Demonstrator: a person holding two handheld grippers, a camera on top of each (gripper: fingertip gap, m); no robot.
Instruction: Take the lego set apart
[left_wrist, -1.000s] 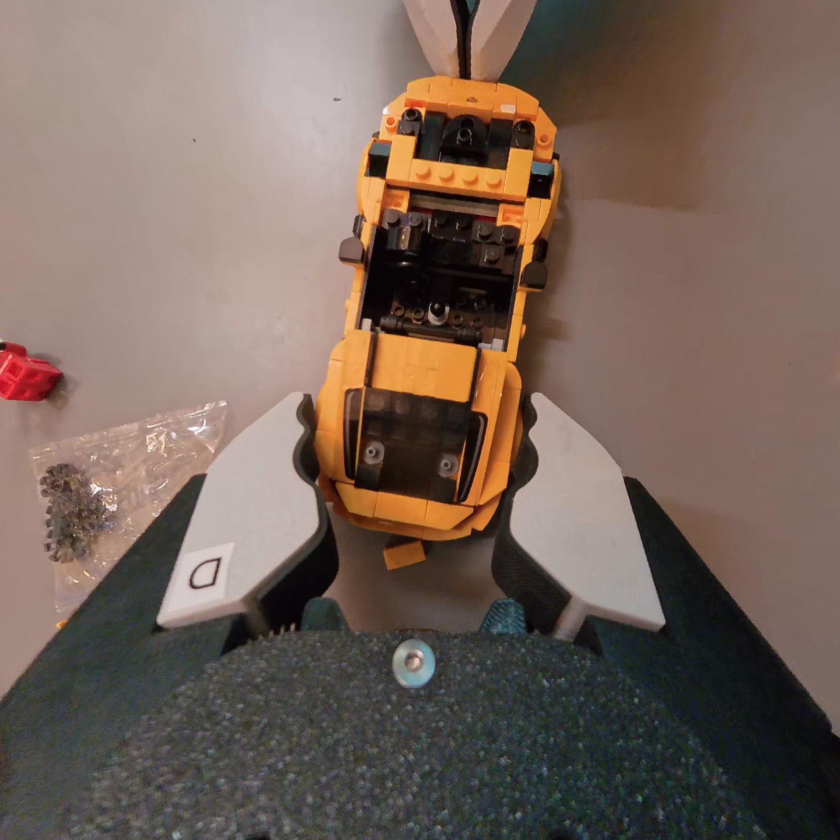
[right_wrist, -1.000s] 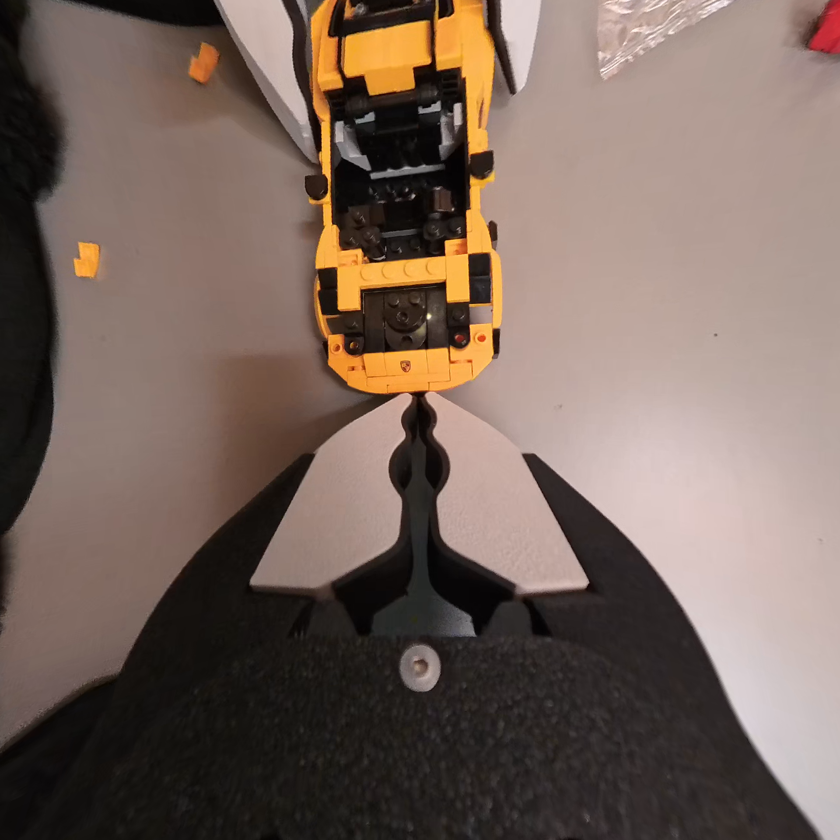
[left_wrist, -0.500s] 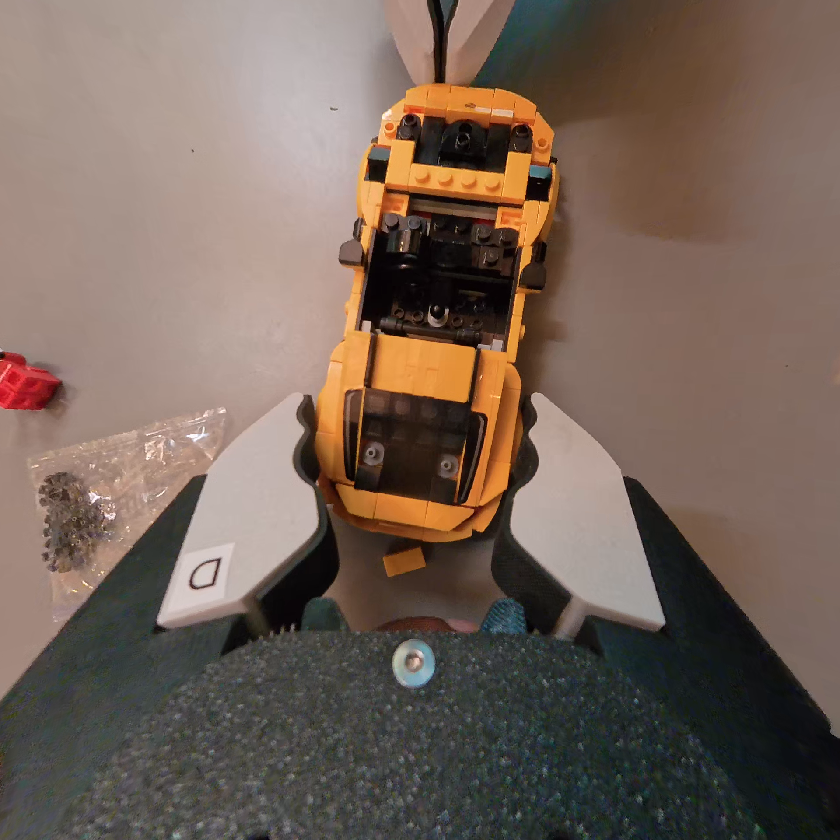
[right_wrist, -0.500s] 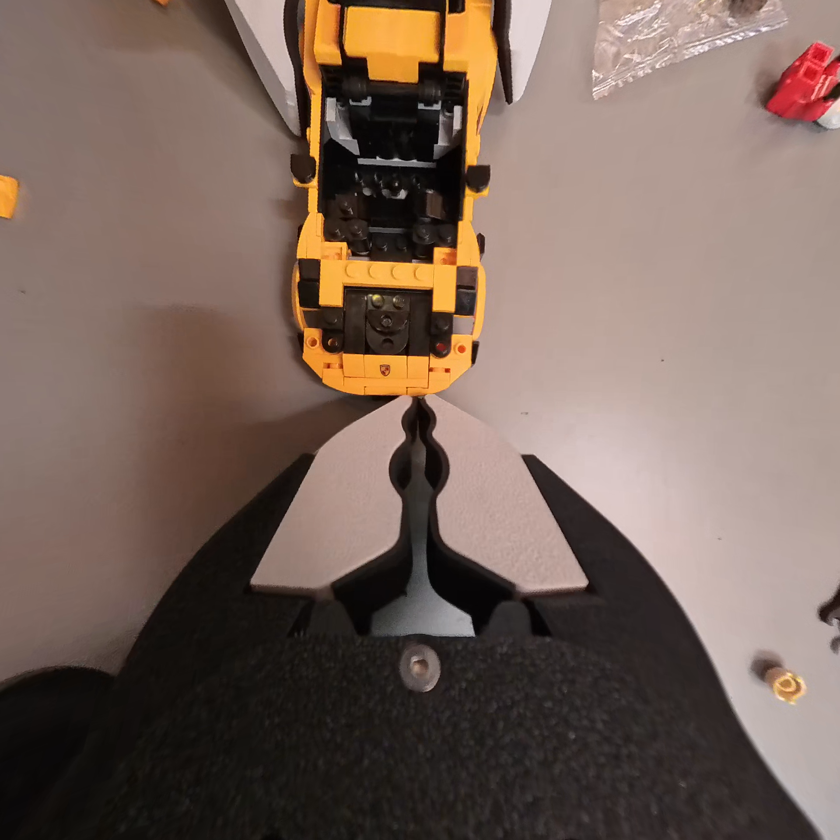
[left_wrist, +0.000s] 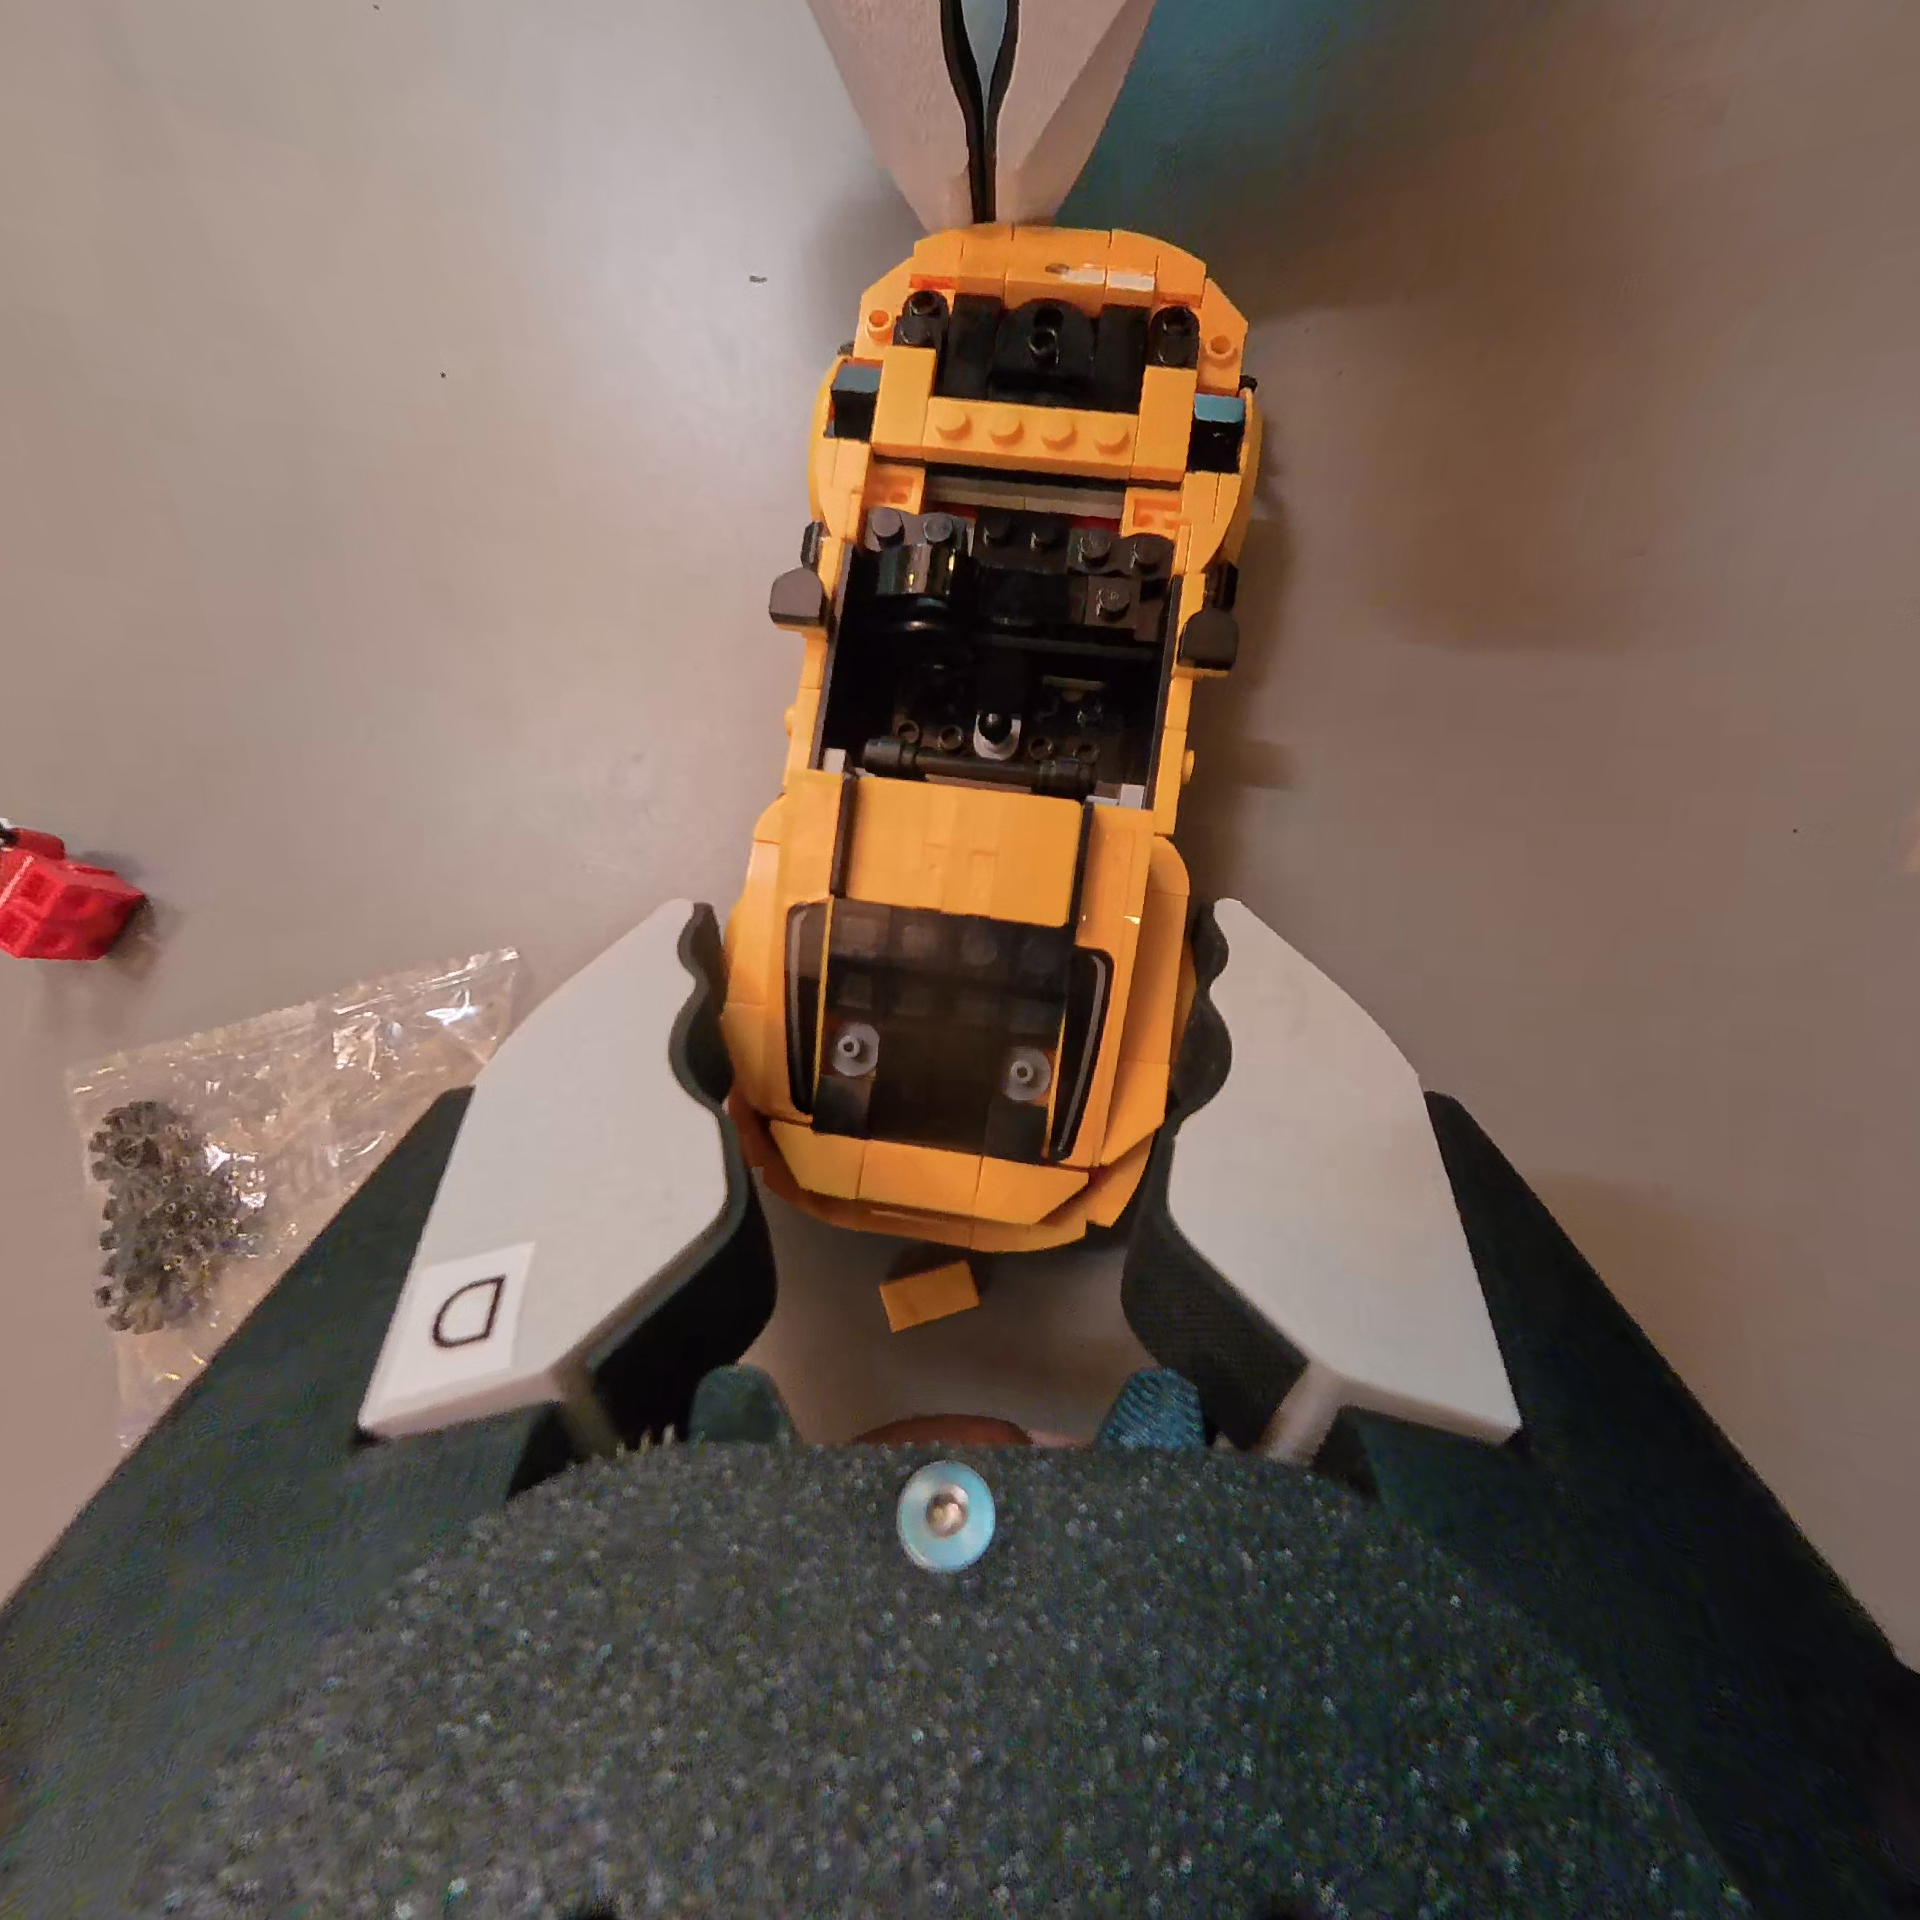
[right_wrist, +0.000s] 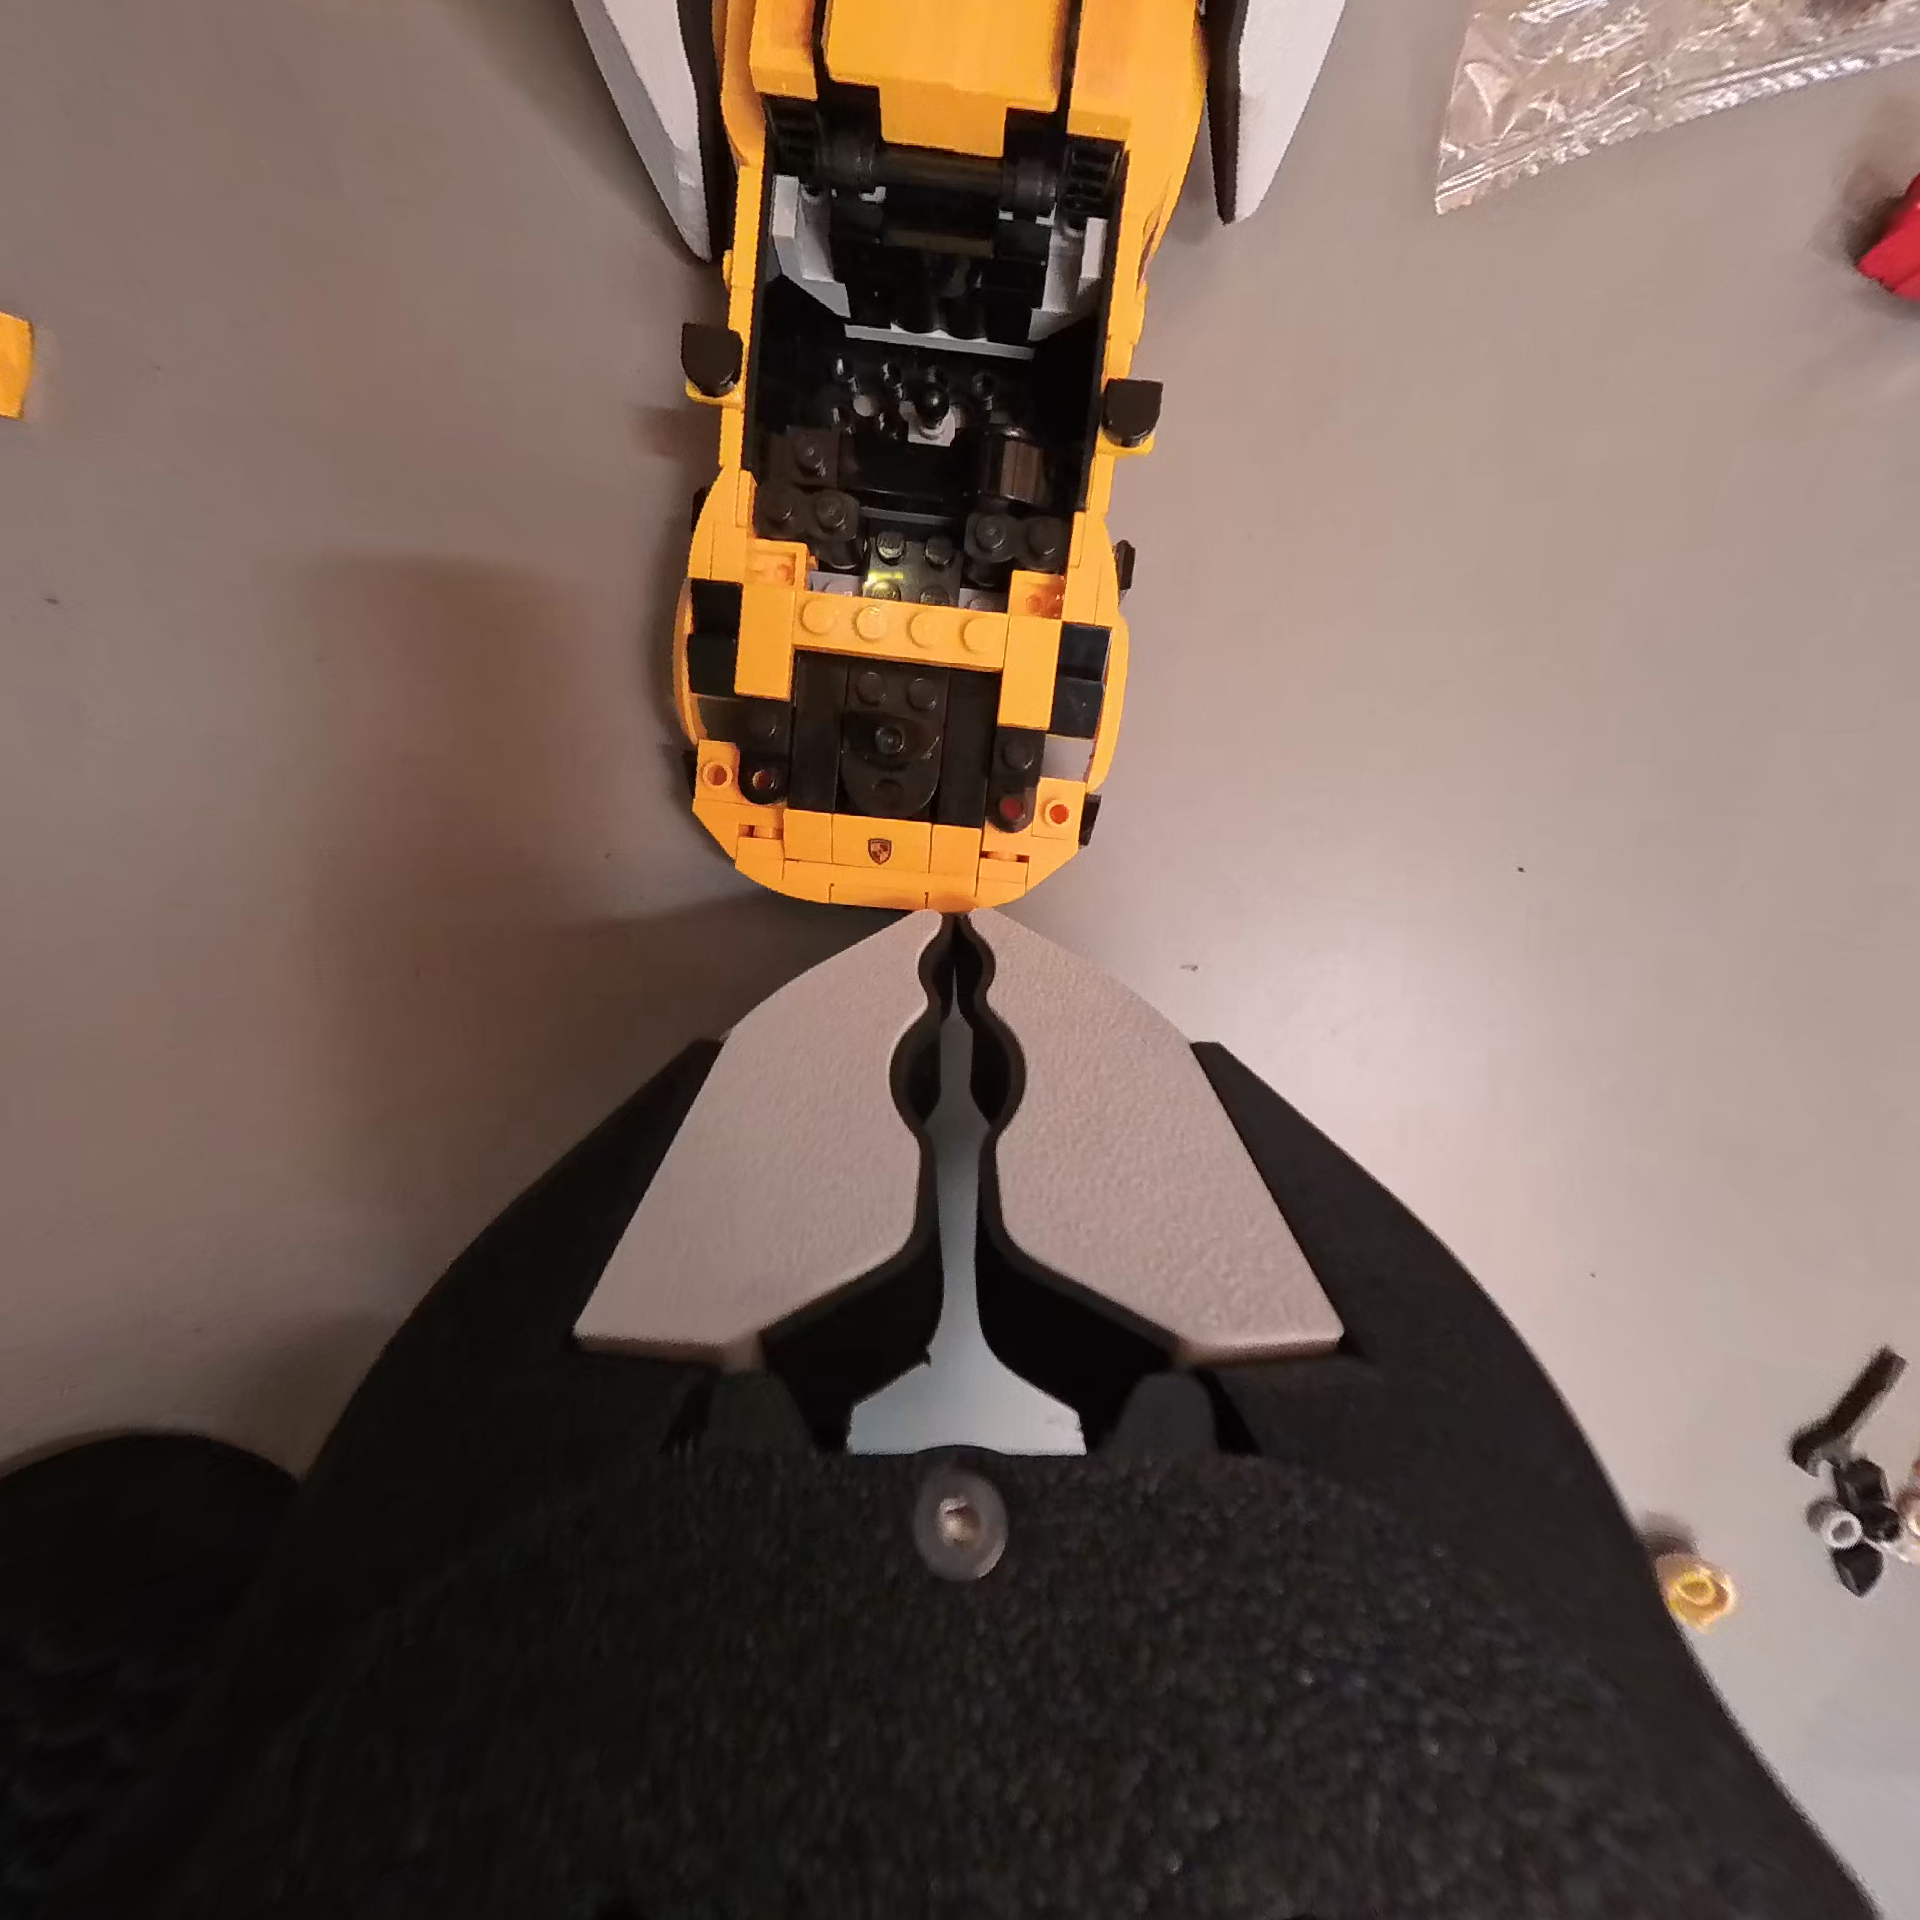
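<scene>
An orange-and-black lego car (left_wrist: 997, 727) lies flat on a grey table (left_wrist: 416, 468), roof off and black cockpit exposed, held lengthwise between my two tools. My left gripper (left_wrist: 956, 997) is spread wide around one end of the car, the end with the dark smoked panel, its pale fingers (left_wrist: 582, 1153) pressed against both orange flanks so the body is pinched across its width. My right gripper (right_wrist: 954, 920) sits at the opposite end with its fingers pressed together, their tips just at the car's orange end strip; whether they touch it or nip anything I cannot tell. In the right wrist view the car (right_wrist: 914, 499) runs straight away from those tips, with the left gripper's fingers (right_wrist: 649, 135) flanking its far end at the top edge. Both long sides of the car have bare grey table beside them through the middle, so there is open room left and right of the cockpit. A small loose orange tile (left_wrist: 928, 1296) lies just beside the clamped end, inside the left gripper's span. Farther out, a clear plastic bag (left_wrist: 260, 1101) holding dark small parts lies near the left gripper, with a red piece (left_wrist: 62, 914) beyond it. Another orange scrap (right_wrist: 12, 364) lies at the right wrist view's left edge, and small black, grey and yellow bits (right_wrist: 1849, 1496) are scattered near its lower right edge.
</scene>
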